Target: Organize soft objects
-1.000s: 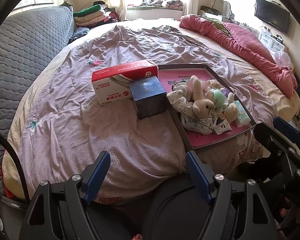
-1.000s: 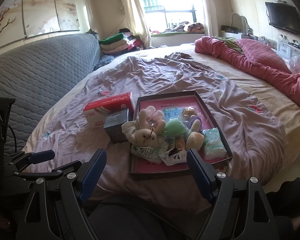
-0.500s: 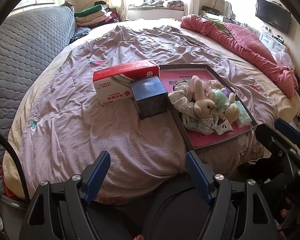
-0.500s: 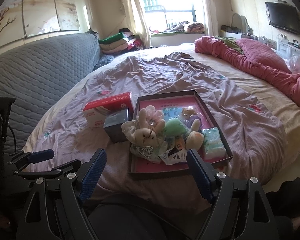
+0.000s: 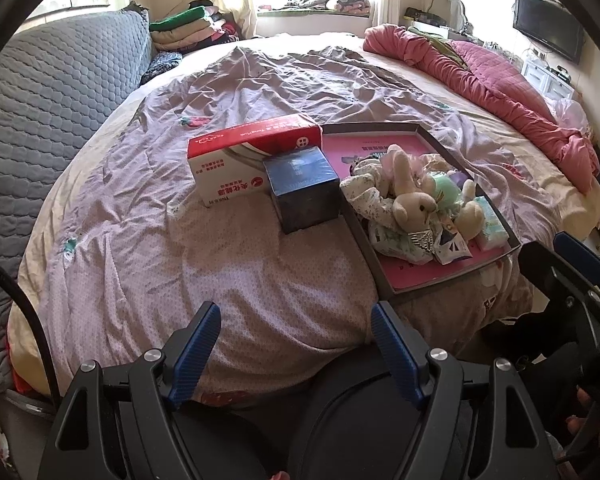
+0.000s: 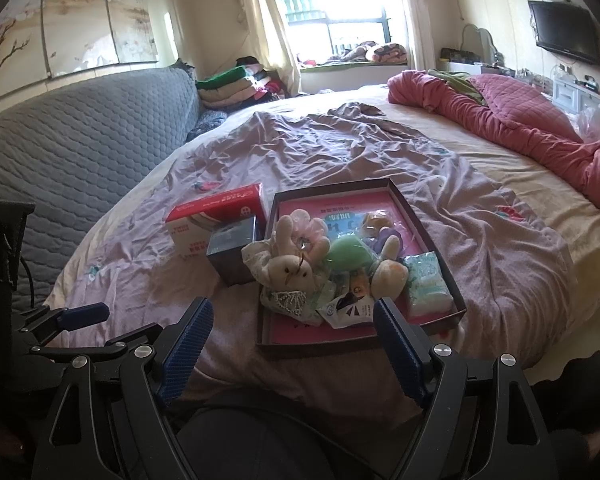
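Observation:
A dark-rimmed tray with a pink floor lies on the bed's lilac sheet. Piled in it are a beige plush rabbit, a green soft toy, patterned cloth, a small tissue pack and a white sachet. Left of the tray stand a red-and-white tissue box and a dark blue box. My left gripper hangs open over the bed's near edge, nothing between its blue pads. My right gripper is open too, just short of the tray.
A grey quilted headboard curves along the left. A rolled red quilt lies at the far right of the bed, folded blankets at the back corner. A wall TV and white cabinet stand to the right.

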Motion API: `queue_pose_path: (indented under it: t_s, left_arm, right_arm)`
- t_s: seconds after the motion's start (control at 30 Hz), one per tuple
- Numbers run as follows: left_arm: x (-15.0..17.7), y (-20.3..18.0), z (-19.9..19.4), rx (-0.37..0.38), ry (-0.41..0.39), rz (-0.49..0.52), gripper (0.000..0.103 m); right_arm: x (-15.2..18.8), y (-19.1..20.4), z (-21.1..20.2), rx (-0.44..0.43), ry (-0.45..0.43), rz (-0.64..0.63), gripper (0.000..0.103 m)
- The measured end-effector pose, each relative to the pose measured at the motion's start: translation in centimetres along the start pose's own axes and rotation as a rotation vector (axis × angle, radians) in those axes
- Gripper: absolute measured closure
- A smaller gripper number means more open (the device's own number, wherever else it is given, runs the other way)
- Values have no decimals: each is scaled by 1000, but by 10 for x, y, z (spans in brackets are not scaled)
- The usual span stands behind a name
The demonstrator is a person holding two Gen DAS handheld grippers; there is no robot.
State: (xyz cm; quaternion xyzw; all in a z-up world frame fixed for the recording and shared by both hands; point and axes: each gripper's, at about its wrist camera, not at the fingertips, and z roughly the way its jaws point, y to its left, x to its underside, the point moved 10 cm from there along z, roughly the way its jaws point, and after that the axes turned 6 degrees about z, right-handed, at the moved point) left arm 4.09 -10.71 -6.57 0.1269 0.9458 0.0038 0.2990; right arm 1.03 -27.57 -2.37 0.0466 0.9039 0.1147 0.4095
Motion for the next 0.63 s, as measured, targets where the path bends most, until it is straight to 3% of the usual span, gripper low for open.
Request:
queue_pose_path:
  t_s: [0.47, 0.63]
  left_arm:
    - [4, 4, 4, -6, 14, -12, 26]
    - [-1, 10, 7, -12, -14, -6, 26]
  right_arm:
    - [2, 0, 4, -3, 5, 3, 20]
    - [6, -2, 6, -6, 0, 3, 20]
